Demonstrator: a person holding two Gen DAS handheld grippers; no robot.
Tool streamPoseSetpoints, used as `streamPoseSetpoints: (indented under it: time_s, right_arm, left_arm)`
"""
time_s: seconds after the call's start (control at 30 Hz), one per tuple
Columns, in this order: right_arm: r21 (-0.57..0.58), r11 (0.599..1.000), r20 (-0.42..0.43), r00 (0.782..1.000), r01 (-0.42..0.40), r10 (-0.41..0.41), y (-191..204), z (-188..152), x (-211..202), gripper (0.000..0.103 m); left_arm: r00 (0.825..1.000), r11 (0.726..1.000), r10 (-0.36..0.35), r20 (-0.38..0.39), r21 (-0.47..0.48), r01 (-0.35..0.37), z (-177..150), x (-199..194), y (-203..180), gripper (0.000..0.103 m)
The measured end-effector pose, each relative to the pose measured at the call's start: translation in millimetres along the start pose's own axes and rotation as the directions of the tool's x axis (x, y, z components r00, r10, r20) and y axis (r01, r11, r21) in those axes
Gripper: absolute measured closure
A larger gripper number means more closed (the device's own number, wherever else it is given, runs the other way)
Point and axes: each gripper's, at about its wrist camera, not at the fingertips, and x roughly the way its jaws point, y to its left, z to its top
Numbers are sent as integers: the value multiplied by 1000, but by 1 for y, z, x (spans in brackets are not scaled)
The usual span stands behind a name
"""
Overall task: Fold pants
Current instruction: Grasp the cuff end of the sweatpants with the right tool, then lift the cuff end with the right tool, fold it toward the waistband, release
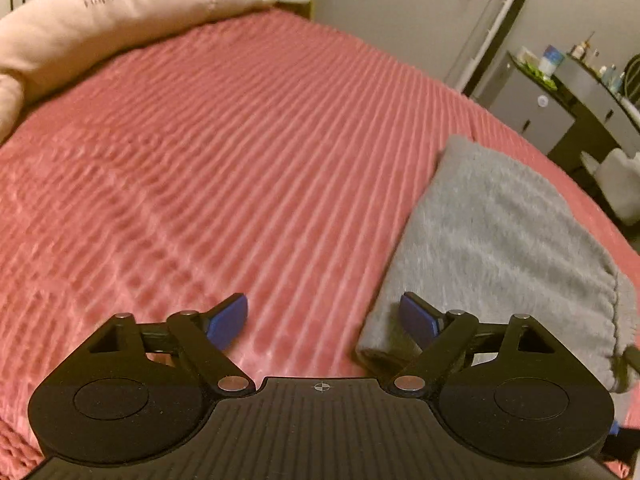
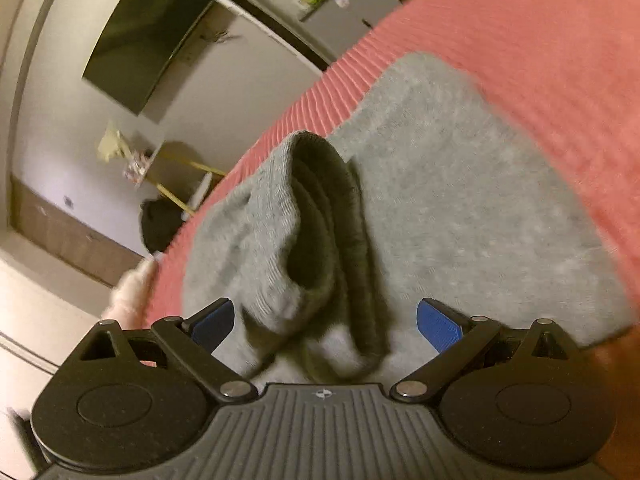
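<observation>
The grey pants lie folded in a flat block on the right part of the pink ribbed bedspread. My left gripper hangs open low over the bed. Its right pad is over the pants' near left corner and its left pad over bare bedspread. In the right wrist view the pants fill the middle, and a ribbed cuff stands up in a rolled, open fold. My right gripper is open with that raised fold between its fingers, and the pads are not pressing on it.
A beige pillow with lettering lies at the far left of the bed. Off the bed's right side stands a dark cabinet with bottles. A dark screen hangs on the wall, and the bed's edge runs close by the pants.
</observation>
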Motion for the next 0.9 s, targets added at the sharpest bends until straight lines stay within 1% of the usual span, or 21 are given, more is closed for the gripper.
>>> streamPoseSetpoints:
  time_s: [0.03, 0.07, 0.1, 0.13, 0.2, 0.27, 0.33, 0.43, 0.5, 0.63, 0.67, 0.7, 0.73, 0.77, 0.8, 0.87, 0.9]
  right_arm:
    - [6, 1000, -17, 1000, -3, 3, 2, 4, 4, 9]
    - [8, 1000, -42, 999, -4, 5, 4, 6, 9, 20]
    - [15, 1000, -64, 998, 14, -13, 5, 8, 13, 32]
    - [17, 1000, -73, 997, 27, -25, 5, 8, 16, 34]
    - [18, 1000, -99, 995, 10, -8, 2, 10, 15, 35]
    - [31, 1000, -138, 990, 5, 0, -3, 13, 12, 34]
    - [58, 998, -162, 987, -3, 12, -8, 12, 9, 29]
    - [42, 999, -181, 984, -1, 9, -5, 7, 15, 20]
    - [32, 999, -184, 982, -24, 29, 3, 6, 24, 4]
    - [16, 1000, -172, 985, 3, 0, 15, 5, 34, 4]
    - [-4, 1000, -171, 985, 6, -6, 19, 5, 33, 13]
    - [-17, 1000, -166, 986, 19, -21, 22, 5, 33, 43]
    - [-6, 1000, -164, 986, 19, -20, 21, 6, 31, 54]
    - [30, 1000, -163, 987, 5, 0, 18, 6, 29, 56]
    - [50, 999, -152, 988, -6, 14, 16, 5, 28, 57]
    - [49, 999, -135, 990, -21, 28, 14, 1, 26, 56]
    - [52, 998, -133, 991, -17, 24, 13, -1, 27, 51]
  left_arm:
    - [1000, 1000, -3, 2, 6, 3, 0, -1, -3, 15]
    - [1000, 1000, -8, 4, 10, 8, -3, -3, -4, 15]
    - [1000, 1000, -14, 4, 10, 14, 1, 2, -1, 15]
    - [1000, 1000, -21, 2, 3, 21, 8, 9, -2, 15]
    - [999, 999, -32, -2, -18, 32, 11, 7, -5, 15]
    - [999, 998, -49, -9, -45, 48, 15, 6, -8, 15]
    - [998, 996, -60, -17, -69, 58, 14, 6, -3, 15]
    - [998, 997, -50, -26, -61, 49, 15, 9, -6, 15]
    - [998, 998, -51, -34, -49, 49, 15, 11, -8, 14]
    - [998, 998, -40, -38, -43, 38, 15, 11, -10, 14]
    - [999, 998, -37, -38, -43, 35, 15, 11, -10, 14]
    - [999, 998, -36, -39, -43, 35, 14, 10, -10, 14]
    - [999, 999, -37, -40, -41, 36, 15, 11, -11, 14]
    - [999, 999, -37, -38, -39, 35, 15, 11, -11, 14]
    - [999, 999, -36, -37, -37, 35, 15, 11, -11, 15]
    - [999, 999, -31, -38, -34, 29, 15, 11, -12, 15]
    - [999, 999, -33, -39, -33, 31, 15, 10, -12, 15]
